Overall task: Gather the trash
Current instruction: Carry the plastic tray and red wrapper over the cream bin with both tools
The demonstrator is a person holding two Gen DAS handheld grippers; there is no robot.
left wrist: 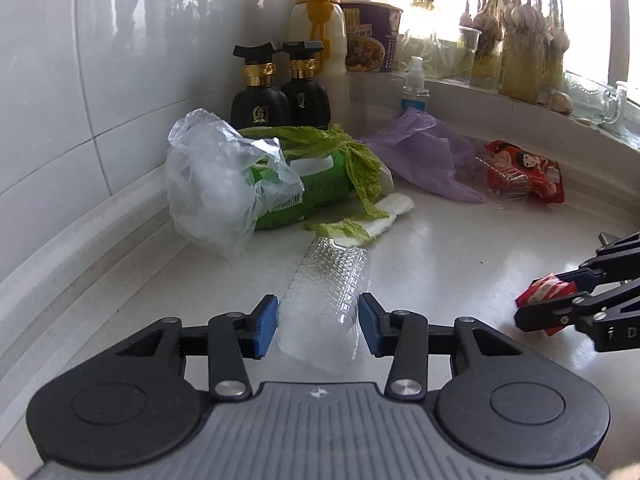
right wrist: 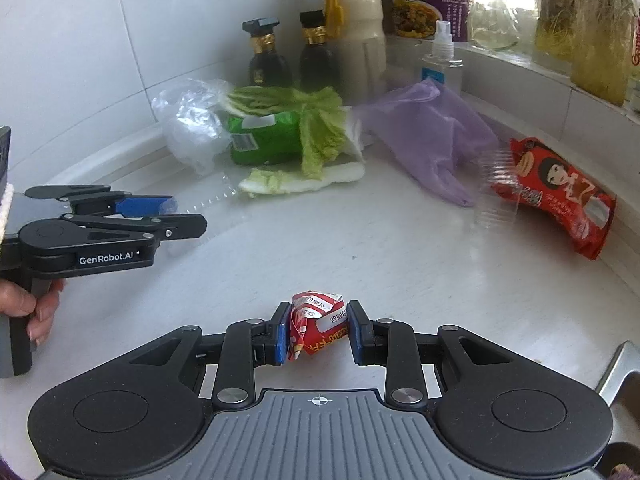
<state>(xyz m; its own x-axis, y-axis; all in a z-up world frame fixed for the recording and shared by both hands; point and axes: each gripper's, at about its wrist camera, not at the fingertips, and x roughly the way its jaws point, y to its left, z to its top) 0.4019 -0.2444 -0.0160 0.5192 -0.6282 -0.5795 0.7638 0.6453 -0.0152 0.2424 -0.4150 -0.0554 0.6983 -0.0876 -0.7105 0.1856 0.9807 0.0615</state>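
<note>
My left gripper (left wrist: 318,326) is shut on a clear crushed plastic bottle (left wrist: 328,292) that lies lengthwise between the blue pads, pointing away over the white counter (left wrist: 440,264). My right gripper (right wrist: 318,330) is shut on a crumpled red wrapper (right wrist: 316,322) just above the counter; it also shows in the left wrist view (left wrist: 544,296). The left gripper shows at the left of the right wrist view (right wrist: 172,216). Other trash lies beyond: a clear plastic bag (left wrist: 212,184), a green packet (left wrist: 304,196) under cabbage leaves (left wrist: 352,152), a purple bag (left wrist: 424,156) and a red snack packet (left wrist: 524,172).
Two black bottles (left wrist: 280,92), a white bottle with a yellow cap (left wrist: 320,28), a purple noodle cup (left wrist: 372,36) and a small spray bottle (left wrist: 416,88) stand at the back by the tiled wall. Jars and garlic line the window ledge (left wrist: 520,56). A metal sink edge (right wrist: 620,368) is at the right.
</note>
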